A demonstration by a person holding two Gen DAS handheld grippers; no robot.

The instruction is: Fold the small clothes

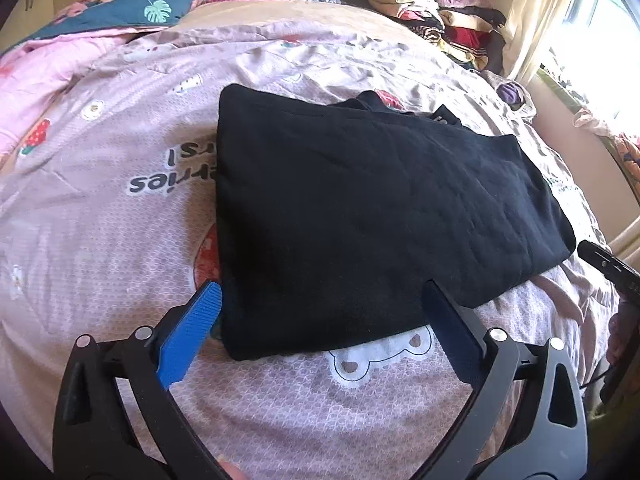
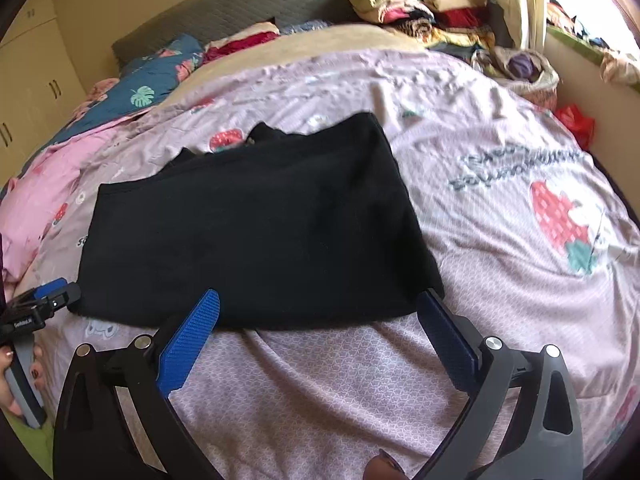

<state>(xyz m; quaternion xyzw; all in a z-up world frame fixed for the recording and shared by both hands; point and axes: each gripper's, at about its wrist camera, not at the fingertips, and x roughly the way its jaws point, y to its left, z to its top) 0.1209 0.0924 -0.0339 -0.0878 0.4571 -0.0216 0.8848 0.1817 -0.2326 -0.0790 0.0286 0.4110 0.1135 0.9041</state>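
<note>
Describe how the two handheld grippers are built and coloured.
Both the left gripper and the right gripper have black, cut-out arms joined by silver rivets. Each finger carries a blue ribbed pad. The hand on the left one wears dark nail polish.

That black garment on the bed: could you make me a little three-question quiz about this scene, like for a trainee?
1. True or false: the black garment lies flat on the pink bedspread, already folded into a rough rectangle.
2. Multiple choice: the left gripper and right gripper are A) both open at the garment's near edge, B) both shut on the cloth, C) one open and one shut.
3. Fill in: the pile of clothes sits at the far ____ corner of the bed.

Key: 1 true; 2 A; 3 right.
</note>
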